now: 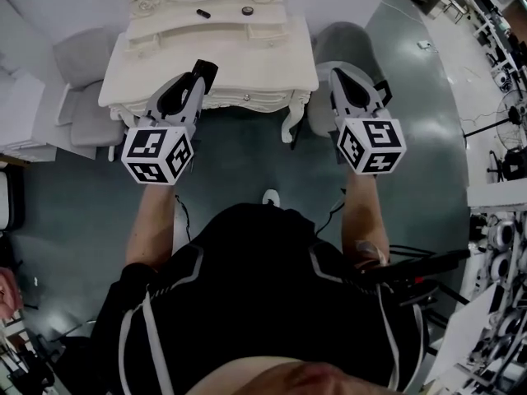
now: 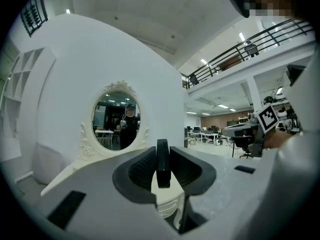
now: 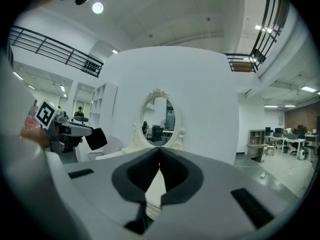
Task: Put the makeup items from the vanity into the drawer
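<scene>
Left gripper (image 1: 200, 74) clamps a black item (image 2: 163, 165) above the vanity's (image 1: 247, 64) front edge, probably drawer-bound; right gripper (image 3: 160, 154) is closed and empty.

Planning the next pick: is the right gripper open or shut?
Shut and empty: in the right gripper view, the right gripper has its jaws meeting at their tips, with nothing between them.

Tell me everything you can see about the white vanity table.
The vanity is cream-white, apparently painted wood, with carved trim, curved legs and an oval mirror in an ornate frame. It stands upright on the grey floor against a white wall. A dark stick and a small round item lie on its raised back shelf.
</scene>
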Tool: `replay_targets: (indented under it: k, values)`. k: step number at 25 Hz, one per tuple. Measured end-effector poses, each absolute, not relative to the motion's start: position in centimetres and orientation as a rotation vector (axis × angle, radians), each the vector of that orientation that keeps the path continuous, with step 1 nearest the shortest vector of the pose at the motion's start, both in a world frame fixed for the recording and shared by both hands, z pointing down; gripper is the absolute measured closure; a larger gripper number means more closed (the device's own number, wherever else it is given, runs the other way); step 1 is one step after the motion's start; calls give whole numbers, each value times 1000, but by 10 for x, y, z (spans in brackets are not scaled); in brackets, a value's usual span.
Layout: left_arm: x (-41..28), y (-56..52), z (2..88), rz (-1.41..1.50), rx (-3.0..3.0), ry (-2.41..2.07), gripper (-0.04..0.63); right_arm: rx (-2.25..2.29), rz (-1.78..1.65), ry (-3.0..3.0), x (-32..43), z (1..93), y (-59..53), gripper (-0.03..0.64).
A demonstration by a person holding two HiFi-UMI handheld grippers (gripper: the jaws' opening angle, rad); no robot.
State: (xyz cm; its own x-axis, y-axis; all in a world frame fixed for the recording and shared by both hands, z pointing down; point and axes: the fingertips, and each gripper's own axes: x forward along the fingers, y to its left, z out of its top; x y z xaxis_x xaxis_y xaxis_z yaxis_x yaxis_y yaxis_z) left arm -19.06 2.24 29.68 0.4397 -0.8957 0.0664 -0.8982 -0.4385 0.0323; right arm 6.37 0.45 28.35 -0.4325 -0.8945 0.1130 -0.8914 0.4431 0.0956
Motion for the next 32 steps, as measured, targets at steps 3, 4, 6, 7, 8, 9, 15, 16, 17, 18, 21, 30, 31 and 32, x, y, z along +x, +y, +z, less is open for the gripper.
replay_targets:
  k: [3,4,6,7,8,9,15,16,17,18,21,30,31,32]
  values:
    - [-175,1,295,92,2611,-1642,508,1558,-40,-2544,75,284,-17,612]
    - [-170,-6,295,99,2612,-1645,508,1551,-43,-2546,79,285,-24,612]
    - [-161,-19,297,112,2613,-1648,507,1540,-37,-2560,85,287,-37,612]
    - [-157,-27,298,120,2613,-1649,508,1533,-33,-2569,89,288,-43,612]
    - [-152,-35,300,129,2612,-1649,507,1525,-33,-2575,92,289,-49,612]
    - [-148,-42,302,138,2608,-1650,508,1515,-34,-2580,95,290,-54,612]
    - [-115,-85,318,189,2579,-1631,508,1473,-30,-2611,126,297,-82,612]
    - [-110,-92,319,199,2577,-1630,508,1471,-26,-2614,131,298,-88,612]
    - [-106,-100,321,210,2574,-1627,508,1472,-17,-2616,135,299,-94,612]
    - [-103,-107,323,222,2571,-1620,507,1473,-5,-2618,138,302,-100,612]
    - [-98,-129,334,253,2549,-1598,507,1469,18,-2614,142,307,-114,612]
    - [-92,-214,378,333,2532,-1500,507,1517,51,-2532,145,325,-166,612]
    - [-91,-224,383,347,2545,-1487,506,1523,47,-2515,144,326,-172,612]
    - [-91,-235,388,371,2566,-1477,506,1529,43,-2494,143,328,-179,611]
